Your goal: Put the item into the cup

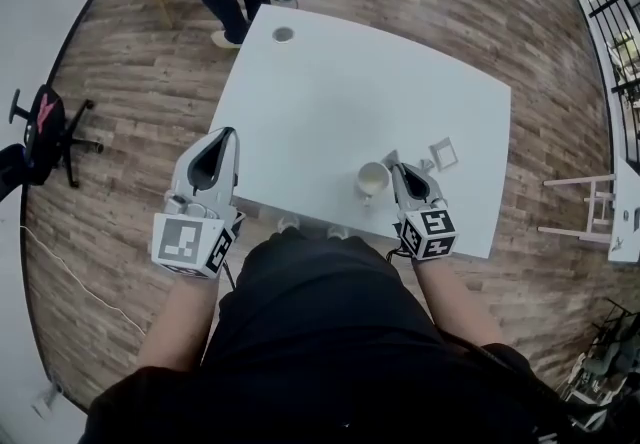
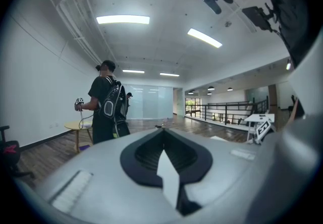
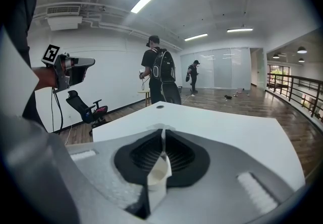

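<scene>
A person stands at the near edge of a white surface (image 1: 330,102), a gripper in each hand. The right gripper (image 1: 398,168), its jaws drawn together on nothing, hangs just beside a pale cup (image 1: 372,178) near the front edge. The small square item (image 1: 443,153) lies flat on the surface to the cup's right, apart from it. The left gripper (image 1: 227,134), likewise closed and empty, hovers at the surface's left edge. Beyond, a person with a backpack (image 3: 160,79) stands by a small round table (image 3: 146,93).

left tongs (image 1: 229,133) closed, held level, right tongs (image 1: 396,168) closed, tilted down
</scene>
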The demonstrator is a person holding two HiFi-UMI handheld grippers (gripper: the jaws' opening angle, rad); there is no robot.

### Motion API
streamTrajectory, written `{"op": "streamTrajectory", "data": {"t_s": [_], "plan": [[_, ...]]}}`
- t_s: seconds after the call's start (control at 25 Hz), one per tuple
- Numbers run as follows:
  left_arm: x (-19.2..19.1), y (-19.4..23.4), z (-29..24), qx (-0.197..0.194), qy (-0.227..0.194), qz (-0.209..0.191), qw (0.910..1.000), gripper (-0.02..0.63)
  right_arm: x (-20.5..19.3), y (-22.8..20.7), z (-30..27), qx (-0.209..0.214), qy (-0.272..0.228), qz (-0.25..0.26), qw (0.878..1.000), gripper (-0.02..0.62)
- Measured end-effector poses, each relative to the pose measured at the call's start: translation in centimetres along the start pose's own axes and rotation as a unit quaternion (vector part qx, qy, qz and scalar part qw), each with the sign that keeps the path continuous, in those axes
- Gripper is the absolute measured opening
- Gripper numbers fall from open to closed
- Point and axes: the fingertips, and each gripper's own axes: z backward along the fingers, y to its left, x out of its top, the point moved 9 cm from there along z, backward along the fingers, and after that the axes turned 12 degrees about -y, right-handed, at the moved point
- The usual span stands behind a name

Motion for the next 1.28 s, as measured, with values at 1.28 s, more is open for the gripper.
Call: {"op": "streamTrajectory", "data": {"t_s": [1.28], "plan": [[-1.4, 1.7, -1.2, -0.05, 0.024, 0.014, 0.9983, -0.002, -0.7, 3.9, -0.4, 0.005, -0.005, 0.027, 1.0, 0.017]]}}
